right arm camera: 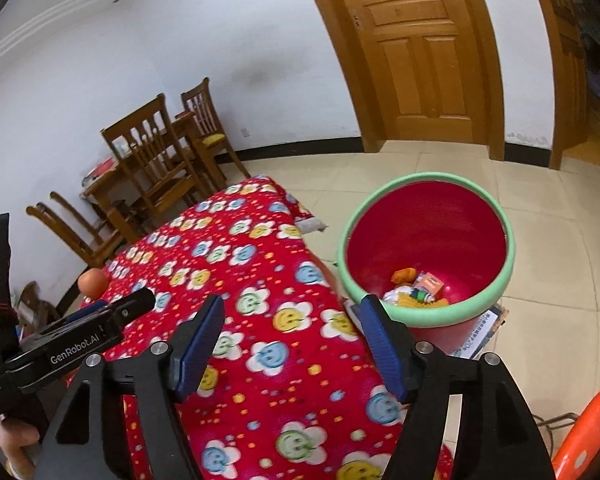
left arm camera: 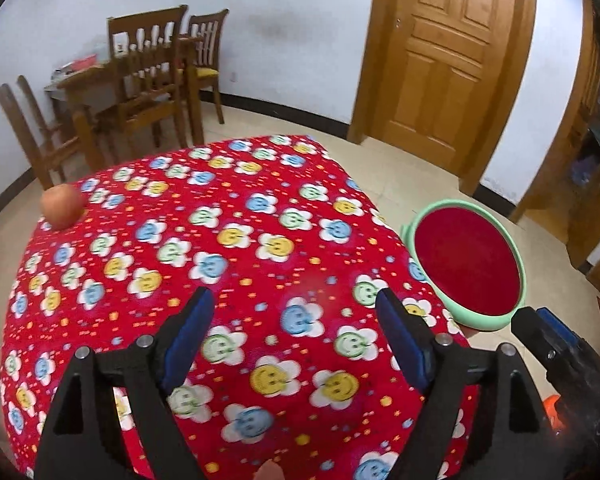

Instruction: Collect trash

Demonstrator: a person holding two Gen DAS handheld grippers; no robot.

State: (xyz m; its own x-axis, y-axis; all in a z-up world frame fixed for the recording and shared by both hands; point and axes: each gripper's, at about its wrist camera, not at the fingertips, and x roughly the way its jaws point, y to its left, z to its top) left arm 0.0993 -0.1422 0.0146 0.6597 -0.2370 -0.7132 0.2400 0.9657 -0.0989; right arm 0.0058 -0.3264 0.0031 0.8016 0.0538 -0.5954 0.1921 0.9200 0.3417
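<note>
A red bin with a green rim (right arm camera: 426, 250) stands on the floor just off the table's right edge; it also shows in the left wrist view as the bin (left arm camera: 466, 262). Several bits of trash (right arm camera: 416, 286) lie at its bottom: orange, white and yellow scraps. My left gripper (left arm camera: 296, 312) hangs open over the red flowered tablecloth (left arm camera: 204, 240) with nothing between its fingers. My right gripper (right arm camera: 292, 322) is open too, empty, over the cloth's right part beside the bin. The left gripper (right arm camera: 108, 314) shows at the left of the right wrist view.
An apple (left arm camera: 62, 206) sits near the table's far left edge, also seen as the apple (right arm camera: 93, 283). Wooden chairs and a small table (left arm camera: 140, 80) stand by the far wall. A wooden door (left arm camera: 440, 60) is beyond. An orange stool (right arm camera: 588, 432) is at the right.
</note>
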